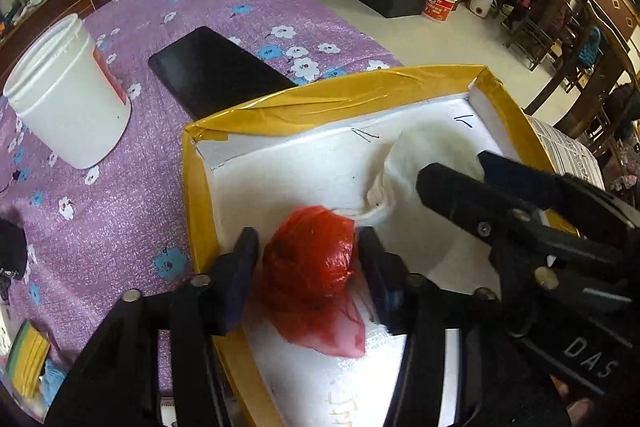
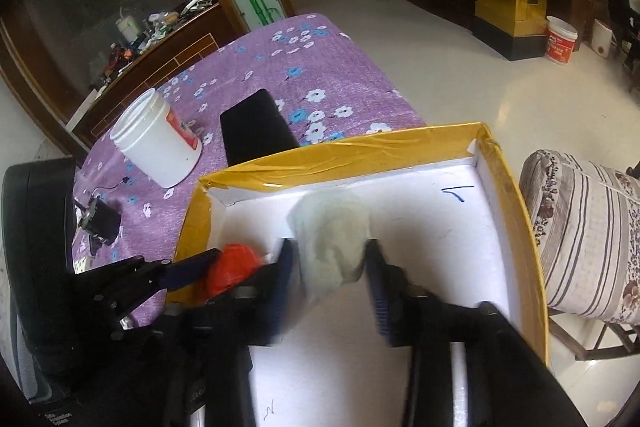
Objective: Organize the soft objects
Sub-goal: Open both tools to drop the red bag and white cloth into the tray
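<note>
Both grippers are inside the box (image 1: 280,107), a white-lined tray with yellow-taped rim, sitting on the desk (image 1: 120,219) under a purple floral cloth. Left gripper (image 1: 310,267): jaws bracket the red bag (image 1: 312,259), a crumpled ball of red plastic near the box's left wall; a small gap shows on the left side of the bag, the right finger appears to touch it, so a firm grasp cannot be confirmed. A loose tail of the bag trails toward the camera over the white floor. Right gripper (image 2: 330,267): jaws close against both sides of the white pouch (image 2: 332,239), a soft translucent bundle, grasping it over the middle of the box. In the left view the pouch (image 1: 424,155) lies toward the far right corner, with a white cord running from it toward the red bag, and the right gripper (image 1: 452,171) reaches it from the right. In the right view the red bag (image 2: 232,267) sits just left of the pouch. Outside the box on the desk: white tub (image 1: 68,95), upright and uncapped, and a black phone (image 1: 216,71) flat between tub and box, its near end hidden by the rim.
</note>
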Motion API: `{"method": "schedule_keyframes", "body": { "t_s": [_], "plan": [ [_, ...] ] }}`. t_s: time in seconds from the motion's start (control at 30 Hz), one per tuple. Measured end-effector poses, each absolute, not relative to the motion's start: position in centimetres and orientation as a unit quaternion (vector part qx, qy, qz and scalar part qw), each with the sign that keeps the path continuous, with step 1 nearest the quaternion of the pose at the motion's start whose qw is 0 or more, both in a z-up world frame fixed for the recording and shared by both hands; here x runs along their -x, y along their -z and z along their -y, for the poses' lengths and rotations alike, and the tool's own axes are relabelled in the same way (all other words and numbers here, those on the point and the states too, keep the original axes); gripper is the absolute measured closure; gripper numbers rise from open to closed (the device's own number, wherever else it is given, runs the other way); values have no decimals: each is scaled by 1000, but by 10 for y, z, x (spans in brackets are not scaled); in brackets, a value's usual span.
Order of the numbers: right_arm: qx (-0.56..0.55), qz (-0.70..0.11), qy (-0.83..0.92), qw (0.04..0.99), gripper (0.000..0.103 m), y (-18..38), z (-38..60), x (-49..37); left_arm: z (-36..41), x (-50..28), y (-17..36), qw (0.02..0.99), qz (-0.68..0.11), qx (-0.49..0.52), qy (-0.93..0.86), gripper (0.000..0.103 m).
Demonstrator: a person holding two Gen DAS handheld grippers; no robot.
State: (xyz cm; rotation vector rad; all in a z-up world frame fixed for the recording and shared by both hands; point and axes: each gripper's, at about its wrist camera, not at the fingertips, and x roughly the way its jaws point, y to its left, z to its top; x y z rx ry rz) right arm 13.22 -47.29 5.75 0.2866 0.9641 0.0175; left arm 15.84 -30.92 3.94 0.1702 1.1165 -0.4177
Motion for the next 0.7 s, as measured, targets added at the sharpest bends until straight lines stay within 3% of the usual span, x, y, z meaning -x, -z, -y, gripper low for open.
{"method": "schedule_keyframes", "body": {
  "t_s": [0.03, 0.3, 0.53, 0.7],
  "plan": [
    [-135, -458, -5, 879, 48, -59, 474, -131, 309, -157, -41, 825, -523, -77, 201, 46],
    [-161, -419, 4, 894, 49, -79, 486, -97, 294, -136, -65, 836, -501, -63, 212, 45],
    [-177, -359, -5, 916, 37, -96, 463, -31, 250, -79, -87, 863, -448, -52, 229, 44],
    [-167, -329, -7, 929, 37, -97, 432, 5, 212, -35, -86, 877, -413, -61, 237, 39]
  ]
}}
